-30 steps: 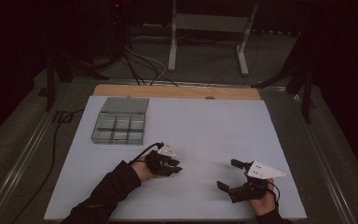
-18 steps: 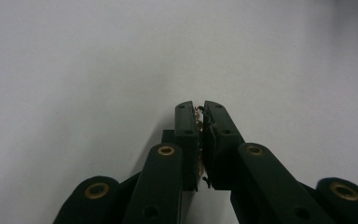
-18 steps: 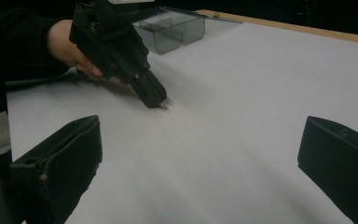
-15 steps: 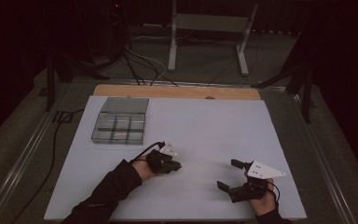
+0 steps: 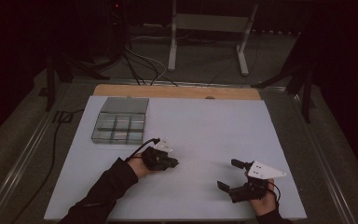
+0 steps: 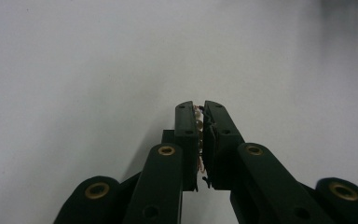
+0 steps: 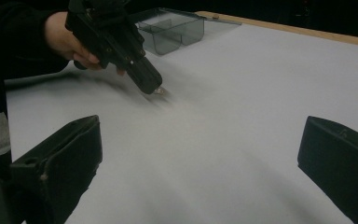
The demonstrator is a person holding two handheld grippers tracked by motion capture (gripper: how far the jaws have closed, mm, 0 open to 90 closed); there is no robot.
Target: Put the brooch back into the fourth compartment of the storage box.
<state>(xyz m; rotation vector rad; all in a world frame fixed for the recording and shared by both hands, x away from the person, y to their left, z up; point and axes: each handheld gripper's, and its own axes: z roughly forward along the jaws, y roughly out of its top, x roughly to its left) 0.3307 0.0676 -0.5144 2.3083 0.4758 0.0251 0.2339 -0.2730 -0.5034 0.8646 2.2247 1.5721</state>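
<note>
My left gripper [image 5: 171, 163] rests low over the white table, left of centre, and is shut on a small pale beaded piece [image 6: 198, 122] pinched between its black jaws [image 6: 201, 105]. In the right gripper view the same left gripper [image 7: 150, 85] points down at the table, with a small shiny bit [image 7: 158, 91] at its tip. My right gripper [image 5: 229, 174] is near the table's front right and stands wide open, with nothing between its jaws [image 7: 198, 135].
A clear grey compartment box [image 5: 120, 126] with its lid folded back sits at the table's [image 5: 205, 126] back left, also seen as the box [image 7: 172, 27] in the right gripper view. A wooden strip [image 5: 177, 91] runs along the far edge. Cables and a metal stand lie beyond.
Almost nothing differs; the left gripper has shifted only slightly, and the right gripper stays open in the same place.
</note>
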